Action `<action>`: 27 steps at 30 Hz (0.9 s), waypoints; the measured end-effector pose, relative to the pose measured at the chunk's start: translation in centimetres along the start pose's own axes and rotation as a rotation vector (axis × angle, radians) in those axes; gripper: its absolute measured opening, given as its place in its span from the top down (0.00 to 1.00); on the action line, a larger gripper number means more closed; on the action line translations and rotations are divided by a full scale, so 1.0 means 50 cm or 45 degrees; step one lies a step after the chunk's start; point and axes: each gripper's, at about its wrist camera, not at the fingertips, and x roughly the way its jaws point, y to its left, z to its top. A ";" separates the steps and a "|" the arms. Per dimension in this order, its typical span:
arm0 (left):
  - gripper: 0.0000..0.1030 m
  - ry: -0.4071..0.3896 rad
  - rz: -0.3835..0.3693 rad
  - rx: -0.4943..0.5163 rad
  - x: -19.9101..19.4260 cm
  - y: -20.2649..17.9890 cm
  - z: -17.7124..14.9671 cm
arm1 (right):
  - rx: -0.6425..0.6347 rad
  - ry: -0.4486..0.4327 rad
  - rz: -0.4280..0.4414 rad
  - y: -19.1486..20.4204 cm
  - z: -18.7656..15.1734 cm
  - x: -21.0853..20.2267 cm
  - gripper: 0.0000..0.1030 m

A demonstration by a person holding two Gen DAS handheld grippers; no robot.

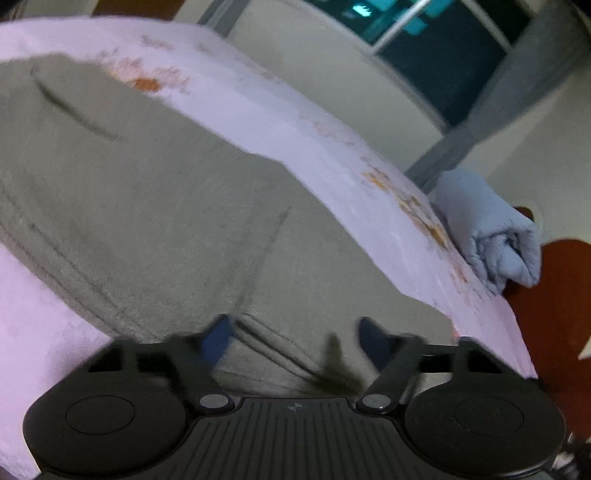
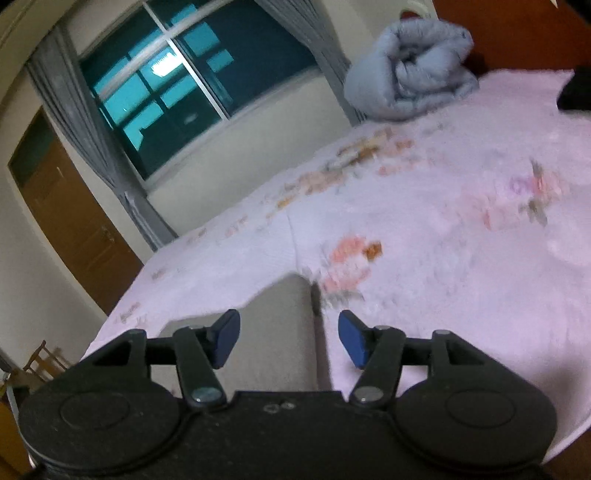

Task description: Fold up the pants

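Note:
Grey-beige pants lie spread on the pink flowered bedsheet and fill most of the left wrist view. My left gripper is low over them, its blue pads apart, with a ridged fold of the cloth and a dark cord end lying between them. The picture is blurred, and no pinch on the cloth shows. In the right wrist view a straight-edged end of the pants lies between and under the fingers of my right gripper, which stands open and holds nothing.
A rolled pale-blue quilt sits at the far corner of the bed, beside a brown headboard. A dark item lies at the right edge. Beyond the bed are a window with grey curtains, a wooden door and a chair.

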 end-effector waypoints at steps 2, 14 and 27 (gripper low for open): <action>0.76 0.037 -0.033 -0.058 0.013 0.023 -0.002 | -0.012 0.040 -0.010 -0.001 -0.009 0.012 0.48; 0.74 0.058 0.004 0.067 0.004 0.011 -0.002 | -0.110 0.264 0.065 0.060 -0.033 0.097 0.40; 0.69 0.029 0.007 0.227 -0.009 0.015 -0.010 | -0.044 0.294 0.116 0.063 -0.099 0.121 0.39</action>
